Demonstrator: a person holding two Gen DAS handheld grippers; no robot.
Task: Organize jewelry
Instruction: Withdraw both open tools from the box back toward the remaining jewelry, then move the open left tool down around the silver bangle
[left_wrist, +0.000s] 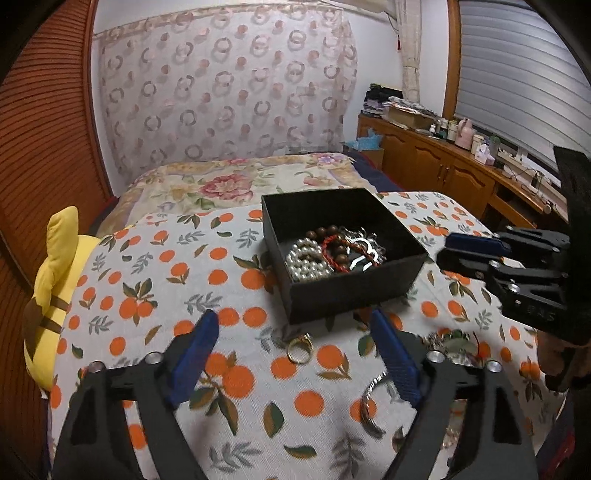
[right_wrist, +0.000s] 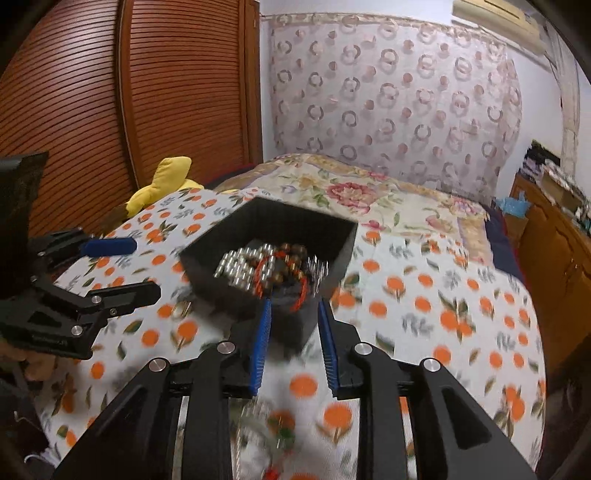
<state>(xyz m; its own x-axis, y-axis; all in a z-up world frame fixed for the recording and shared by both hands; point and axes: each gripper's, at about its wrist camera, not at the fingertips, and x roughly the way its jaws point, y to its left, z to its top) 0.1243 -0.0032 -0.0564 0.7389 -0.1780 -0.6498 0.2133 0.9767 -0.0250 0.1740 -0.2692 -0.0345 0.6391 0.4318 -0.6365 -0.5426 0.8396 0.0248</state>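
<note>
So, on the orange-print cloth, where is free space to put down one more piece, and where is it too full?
Free: the cloth between the yellow plush and the black box, and the stretch right of the box in the right wrist view. Crowded: in front of the box, where the gold ring and a silver bracelet lie by the left gripper.

No text, label, brand or number can be read in either view. The body of the right tool (left_wrist: 532, 314), at the right edge of the left wrist view, carries faint raised marks (perhaps letters, too dim to make out). The boxes and bottles on the cabinet (left_wrist: 436, 155) in the upper right are too small to read.
</note>
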